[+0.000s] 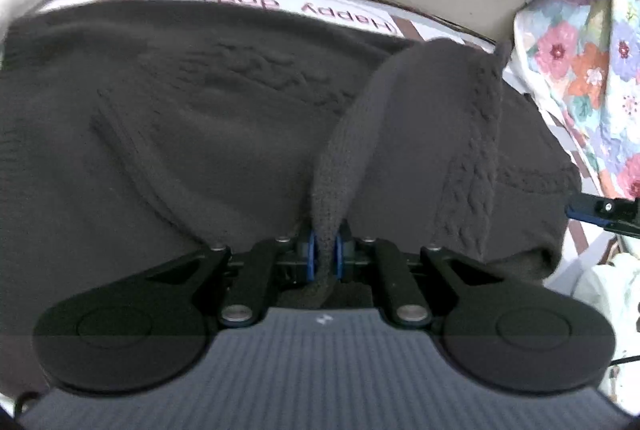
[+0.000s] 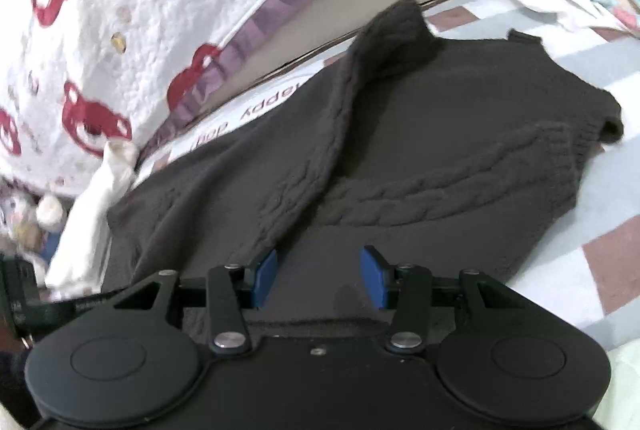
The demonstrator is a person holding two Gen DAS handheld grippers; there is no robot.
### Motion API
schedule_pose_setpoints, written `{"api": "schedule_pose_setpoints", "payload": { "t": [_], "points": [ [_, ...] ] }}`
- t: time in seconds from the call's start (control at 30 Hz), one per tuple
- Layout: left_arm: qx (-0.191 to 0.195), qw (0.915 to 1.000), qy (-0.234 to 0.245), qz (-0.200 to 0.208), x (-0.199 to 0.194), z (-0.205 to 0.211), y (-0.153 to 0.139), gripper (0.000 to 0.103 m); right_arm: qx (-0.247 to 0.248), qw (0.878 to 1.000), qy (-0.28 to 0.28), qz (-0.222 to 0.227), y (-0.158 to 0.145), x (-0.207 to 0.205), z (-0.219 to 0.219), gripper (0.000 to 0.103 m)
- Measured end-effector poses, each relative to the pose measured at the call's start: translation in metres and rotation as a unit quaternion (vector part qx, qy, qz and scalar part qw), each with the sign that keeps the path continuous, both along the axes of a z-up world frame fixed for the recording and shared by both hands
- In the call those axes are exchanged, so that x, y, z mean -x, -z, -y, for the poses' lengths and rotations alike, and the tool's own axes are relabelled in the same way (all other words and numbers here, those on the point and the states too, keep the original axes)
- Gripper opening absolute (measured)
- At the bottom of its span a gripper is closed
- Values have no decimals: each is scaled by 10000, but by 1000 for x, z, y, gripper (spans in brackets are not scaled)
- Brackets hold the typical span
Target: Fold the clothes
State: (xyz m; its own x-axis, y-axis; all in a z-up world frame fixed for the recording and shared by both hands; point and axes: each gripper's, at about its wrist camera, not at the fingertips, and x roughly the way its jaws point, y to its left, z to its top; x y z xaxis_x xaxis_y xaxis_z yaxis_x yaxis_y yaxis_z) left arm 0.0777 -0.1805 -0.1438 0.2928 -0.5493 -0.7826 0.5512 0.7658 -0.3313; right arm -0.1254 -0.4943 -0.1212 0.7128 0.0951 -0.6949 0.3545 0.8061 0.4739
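Observation:
A dark grey cable-knit sweater lies spread on a bed sheet. My left gripper is shut on a ribbed strip of the sweater, which rises from the jaws up toward the far edge. In the right wrist view the same sweater lies flat with a cable-knit sleeve folded across it. My right gripper is open and empty just above the sweater's near part. Its blue fingertip also shows in the left wrist view at the right edge.
The checked sheet with "Happy dog" print lies under the sweater. A white quilt with red bears and a purple border stands behind. A floral cloth lies at the right. A white garment lies at the left.

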Motion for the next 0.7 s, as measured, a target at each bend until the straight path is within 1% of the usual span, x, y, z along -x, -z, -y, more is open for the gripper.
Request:
{"api": "schedule_pose_setpoints", "payload": {
  "t": [0.1,0.23,0.33,0.4,0.5,0.53,0.57,0.6,0.63,0.67,0.7],
  "points": [
    [-60,9999,76,104,2,4,1,9,188,9997,-100,-117,1,4,-4,52],
    [-33,9998,124,124,3,3,0,9,125,9999,-75,16,-2,10,-2,52],
    [39,9999,128,53,-1,4,3,9,321,9992,-199,145,-8,10,-4,52],
    [79,9999,139,11,-2,5,4,10,329,9991,-233,120,-7,8,-2,52],
    [17,9995,302,93,1,8,6,14,441,9986,-259,-165,-7,-2,2,52],
    [-13,9992,368,132,3,9,6,15,572,9968,-394,-403,-10,-10,3,52],
    [-44,9989,433,171,5,10,6,17,806,9926,-626,-656,-18,-19,4,52],
    [-74,9985,499,209,6,11,6,22,1208,9840,-956,-891,-32,-31,3,52],
    [-104,9980,565,248,8,12,6,29,1564,9743,-1228,-1057,-46,-43,3,52],
    [-135,9975,631,287,9,13,7,35,1780,9699,-1322,-1005,-60,-52,6,52],
    [-165,9969,697,325,11,15,7,49,1873,9685,-1362,-914,-71,-62,10,52]
  ]
}}
